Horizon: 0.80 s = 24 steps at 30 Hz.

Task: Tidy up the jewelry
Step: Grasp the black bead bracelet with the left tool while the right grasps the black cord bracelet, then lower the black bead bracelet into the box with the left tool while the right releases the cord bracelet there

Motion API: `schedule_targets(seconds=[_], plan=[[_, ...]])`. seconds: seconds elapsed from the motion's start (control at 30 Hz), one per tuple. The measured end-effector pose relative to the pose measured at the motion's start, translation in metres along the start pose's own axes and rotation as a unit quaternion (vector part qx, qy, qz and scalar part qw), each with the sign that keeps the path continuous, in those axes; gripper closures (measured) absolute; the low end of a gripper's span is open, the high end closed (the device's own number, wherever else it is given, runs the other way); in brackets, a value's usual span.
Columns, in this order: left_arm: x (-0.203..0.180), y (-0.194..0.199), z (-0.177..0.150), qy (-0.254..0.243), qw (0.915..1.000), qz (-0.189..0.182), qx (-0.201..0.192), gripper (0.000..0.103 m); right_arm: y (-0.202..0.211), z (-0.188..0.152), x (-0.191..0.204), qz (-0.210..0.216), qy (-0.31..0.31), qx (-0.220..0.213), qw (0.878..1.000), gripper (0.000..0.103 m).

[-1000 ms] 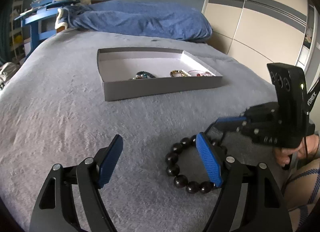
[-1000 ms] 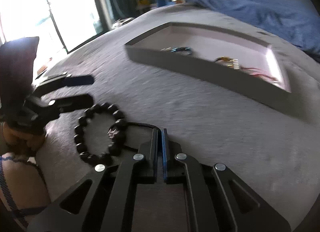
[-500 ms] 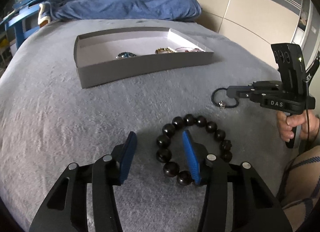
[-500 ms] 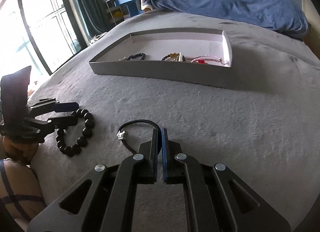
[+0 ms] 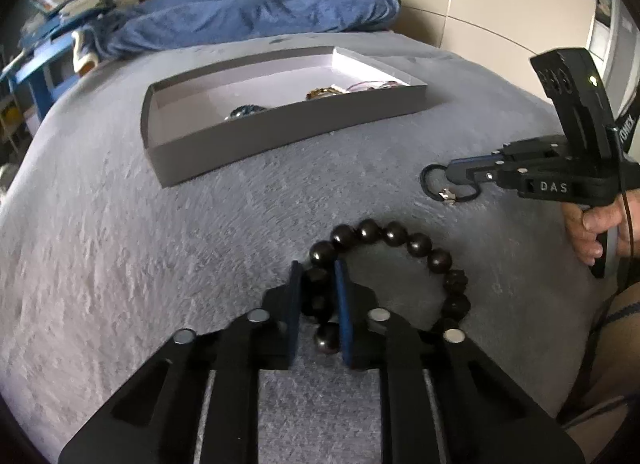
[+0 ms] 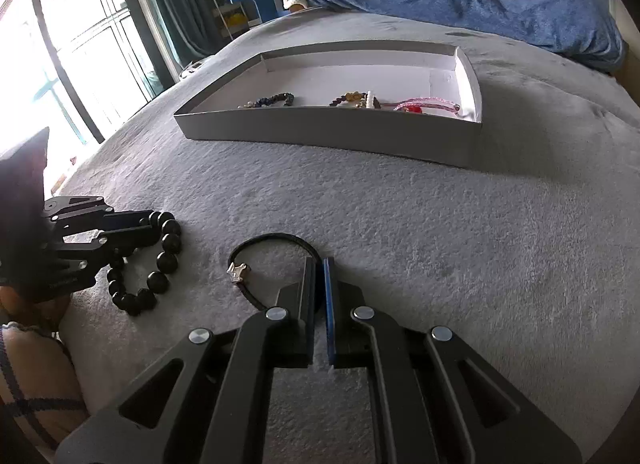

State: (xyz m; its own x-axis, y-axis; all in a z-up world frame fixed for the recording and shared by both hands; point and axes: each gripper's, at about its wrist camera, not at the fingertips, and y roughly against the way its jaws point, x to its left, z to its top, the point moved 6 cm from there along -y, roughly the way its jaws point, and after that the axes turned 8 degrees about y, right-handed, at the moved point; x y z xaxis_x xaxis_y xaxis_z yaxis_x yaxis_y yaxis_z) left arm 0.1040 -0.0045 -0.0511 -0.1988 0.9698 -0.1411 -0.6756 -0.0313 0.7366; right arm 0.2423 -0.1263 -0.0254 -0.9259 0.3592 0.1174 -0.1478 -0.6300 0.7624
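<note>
A black bead bracelet lies on the grey bed cover. My left gripper is closing its jaws on the bracelet's left side, and the blue pads press several beads between them. In the right wrist view the same bead bracelet shows at the left gripper. My right gripper is shut on a thin black cord bracelet with a small silver clasp, which rests on the cover. The left wrist view shows that gripper and the cord bracelet to the right.
A shallow grey tray with a white inside sits farther up the bed and holds several bracelets. A blue pillow lies behind it. A person's hand holds the right gripper's handle. A wardrobe stands to the right, a window to the left.
The left jaws went from wide open to closed around the beads. The right gripper drew the cord bracelet away from the bead bracelet, leaving a gap between them.
</note>
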Motion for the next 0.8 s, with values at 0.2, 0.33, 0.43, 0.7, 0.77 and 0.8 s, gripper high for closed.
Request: schedule_targets(seconds=[0.2,0.33,0.43,0.7,0.77,0.8], plan=[[-0.003,0.008,0.007,-0.004,0.9998,-0.013,-0.015,0.088,0.004,0.000,-0.002,0.010,-0.005,-0.011,1.000,0.099],[-0.010,0.016,0.024,-0.006,0.9991,-0.024,-0.036,0.088,0.014,0.006,-0.001,0.006,-0.001,-0.029,1.000,0.100],[-0.016,0.022,0.041,-0.007,0.9981,-0.031,-0.053,0.088,0.024,0.014,-0.002,0.003,0.000,-0.045,0.999,0.100],[-0.022,0.035,0.086,0.006,0.9943,-0.045,-0.097,0.088,0.052,0.039,-0.010,0.000,-0.004,-0.087,0.996,0.100],[-0.022,0.037,0.096,0.006,0.9935,-0.043,-0.105,0.088,0.058,0.046,-0.012,0.000,-0.003,-0.095,0.995,0.100],[-0.021,0.038,0.101,0.007,0.9930,-0.043,-0.110,0.088,0.061,0.049,-0.013,0.001,-0.003,-0.099,0.995,0.100]])
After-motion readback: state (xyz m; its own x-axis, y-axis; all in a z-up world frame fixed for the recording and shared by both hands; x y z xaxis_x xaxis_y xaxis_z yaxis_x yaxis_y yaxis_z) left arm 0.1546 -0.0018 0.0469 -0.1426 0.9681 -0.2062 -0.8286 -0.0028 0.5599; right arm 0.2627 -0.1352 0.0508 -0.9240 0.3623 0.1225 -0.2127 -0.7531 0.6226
